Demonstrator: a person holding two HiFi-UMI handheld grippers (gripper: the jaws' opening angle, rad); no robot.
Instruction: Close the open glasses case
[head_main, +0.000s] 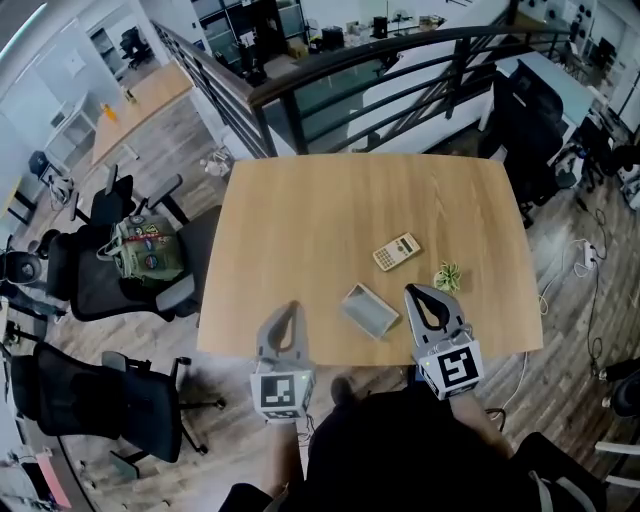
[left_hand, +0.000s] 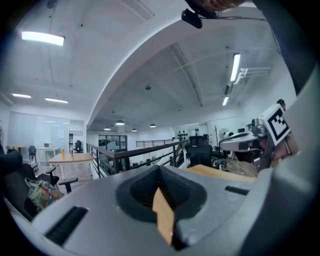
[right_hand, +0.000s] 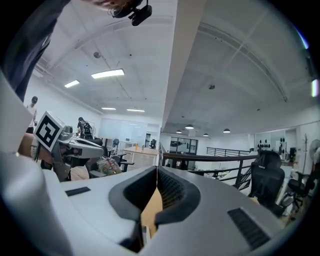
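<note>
In the head view the grey glasses case (head_main: 368, 310) lies open on the wooden table (head_main: 300, 230), near its front edge and between my two grippers. My left gripper (head_main: 291, 306) hovers at the front edge, left of the case, with its jaws shut and nothing in them. To the case's right, my right gripper (head_main: 411, 291) also has its jaws shut and empty. Both gripper views point nearly level across the room, and the case is hidden in them. In each, the jaw tips meet: left gripper (left_hand: 160, 167), right gripper (right_hand: 156, 169).
A beige calculator (head_main: 396, 251) and a small green plant (head_main: 447, 276) lie beyond the right gripper. Black office chairs (head_main: 110, 270) stand left of the table, one carrying a green bag (head_main: 148, 248). A dark railing (head_main: 400, 50) runs behind the table.
</note>
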